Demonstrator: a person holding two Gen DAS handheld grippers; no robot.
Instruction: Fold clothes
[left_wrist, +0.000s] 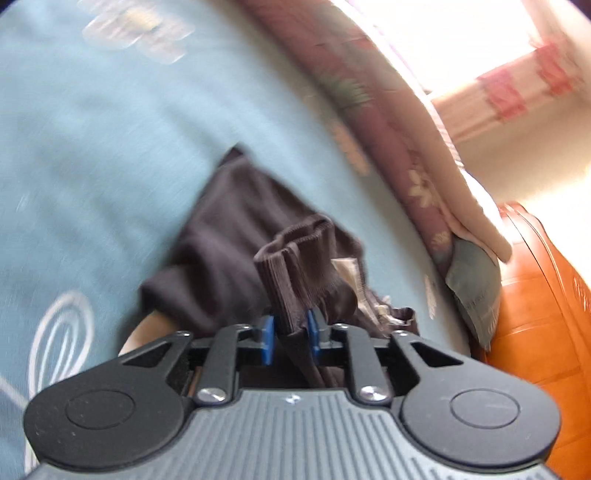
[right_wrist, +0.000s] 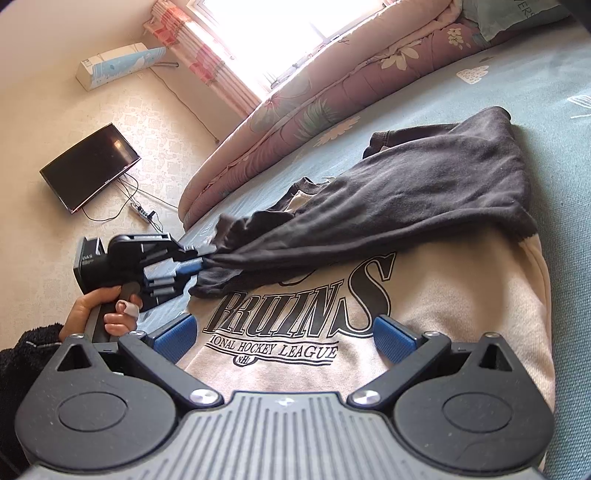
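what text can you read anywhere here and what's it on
"BRUINS" – large black print on the cream sweatshirt, its top covered by the dark sleeve.
"NATIONAL HOCKEY LEAGUE" – banner below it, first letters hidden.
"NHL" – small badge under the banner.
Lettering on the left tool and the pillow: too small or cut off.

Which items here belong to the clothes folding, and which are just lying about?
In the job:
- cream sweatshirt
- its dark sleeve, cuff clamped in the left tongs
- right tongs, open above the print

Lying about:
- floral quilt
- television
- power strip
- air conditioner
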